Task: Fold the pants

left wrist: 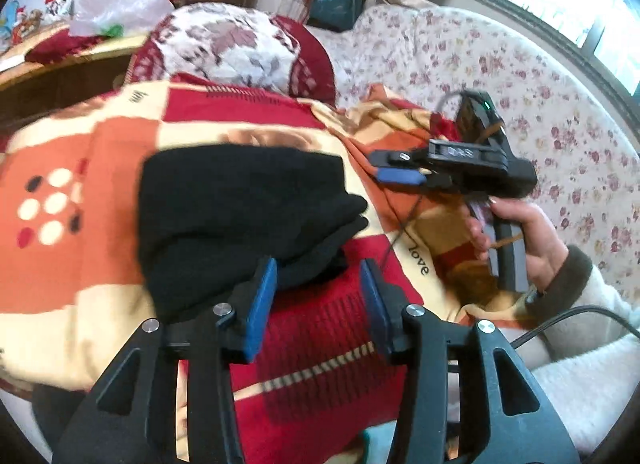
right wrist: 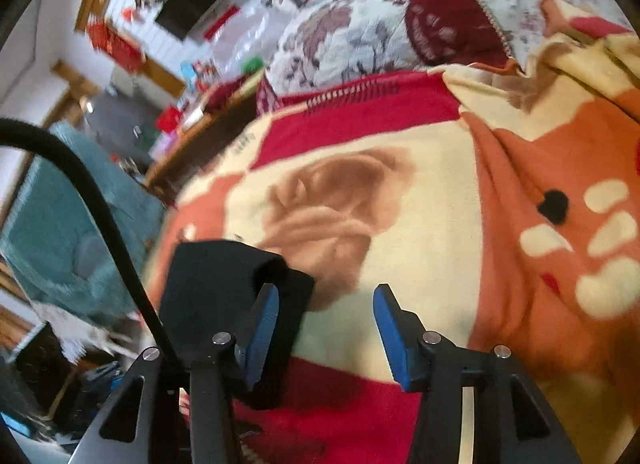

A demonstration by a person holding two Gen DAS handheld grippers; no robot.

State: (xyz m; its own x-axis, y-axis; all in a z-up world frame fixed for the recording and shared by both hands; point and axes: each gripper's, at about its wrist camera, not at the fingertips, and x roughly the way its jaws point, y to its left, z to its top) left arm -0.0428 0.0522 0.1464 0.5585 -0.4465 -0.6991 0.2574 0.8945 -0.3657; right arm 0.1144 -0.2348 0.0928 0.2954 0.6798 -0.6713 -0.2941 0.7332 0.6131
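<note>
The black pants [left wrist: 244, 220] lie folded in a compact bundle on a red, orange and cream blanket [left wrist: 80, 272]. My left gripper [left wrist: 318, 288] is open and empty, its blue pads just off the bundle's near edge. My right gripper shows in the left wrist view [left wrist: 394, 168], held by a hand to the right of the pants, above the blanket. In the right wrist view the right gripper [right wrist: 326, 316] is open and empty, with the pants [right wrist: 216, 288] behind and left of its left finger.
A floral red and white pillow [left wrist: 236, 44] lies beyond the blanket. A floral bedsheet [left wrist: 520, 84] covers the bed on the right. A cluttered wooden table [left wrist: 60, 64] stands far left. A black cable [right wrist: 92, 192] arcs past the right gripper. A teal fluffy cloth [right wrist: 52, 232] lies at left.
</note>
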